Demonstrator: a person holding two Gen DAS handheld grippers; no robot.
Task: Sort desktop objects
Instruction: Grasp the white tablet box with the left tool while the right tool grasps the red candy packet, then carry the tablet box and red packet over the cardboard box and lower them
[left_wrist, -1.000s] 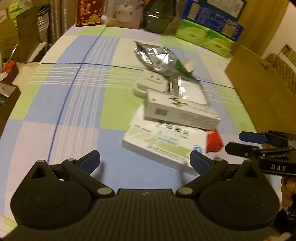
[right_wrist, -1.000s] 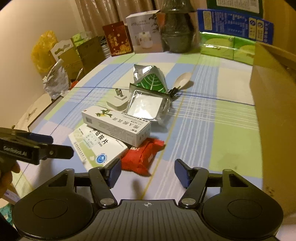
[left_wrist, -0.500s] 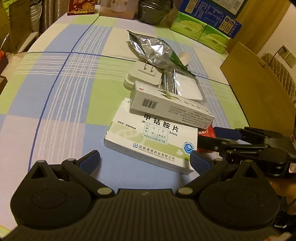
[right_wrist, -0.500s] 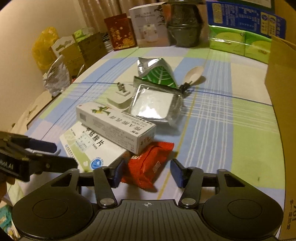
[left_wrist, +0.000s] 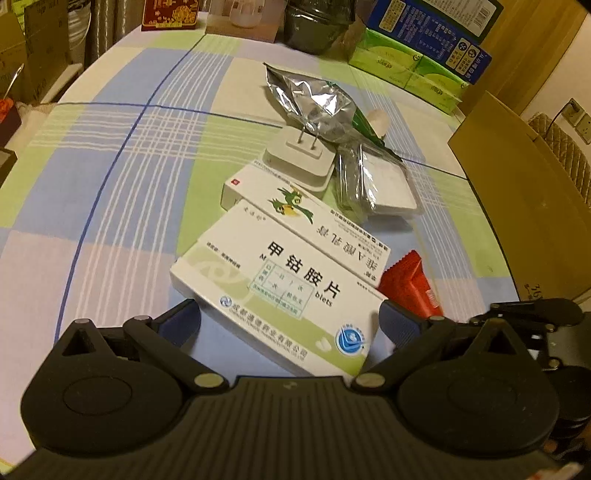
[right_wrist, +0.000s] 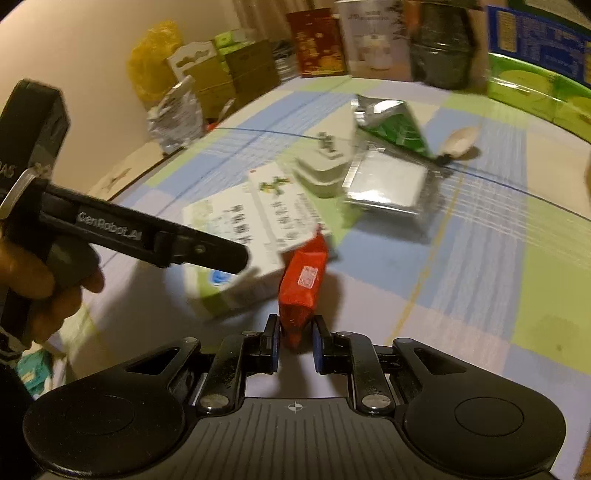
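A pile lies on the checked tablecloth (left_wrist: 110, 206). In the left wrist view my left gripper (left_wrist: 290, 323) stands open, and the near end of a large white-and-green medicine box (left_wrist: 280, 291) lies between its fingers. A slimmer box with a bird print (left_wrist: 310, 218) rests across that box. A red packet (right_wrist: 303, 280) lies to the right of both boxes, and my right gripper (right_wrist: 295, 347) is shut on its near end. Behind are a white plug adapter (left_wrist: 301, 162), a silver foil bag (left_wrist: 314, 103) and a clear-wrapped packet (left_wrist: 376, 184).
A tall brown cardboard box (left_wrist: 517, 192) stands at the table's right side. Green and blue cartons (left_wrist: 424, 62), a dark pot (left_wrist: 317, 26) and gift boxes line the far edge. A pale spoon (right_wrist: 461, 138) lies beyond the foil bag. A hand (right_wrist: 40, 280) holds the left gripper.
My left gripper has moved forward until the large box lies between its open fingers. My right gripper advanced to the red packet and its fingers narrowed onto it.
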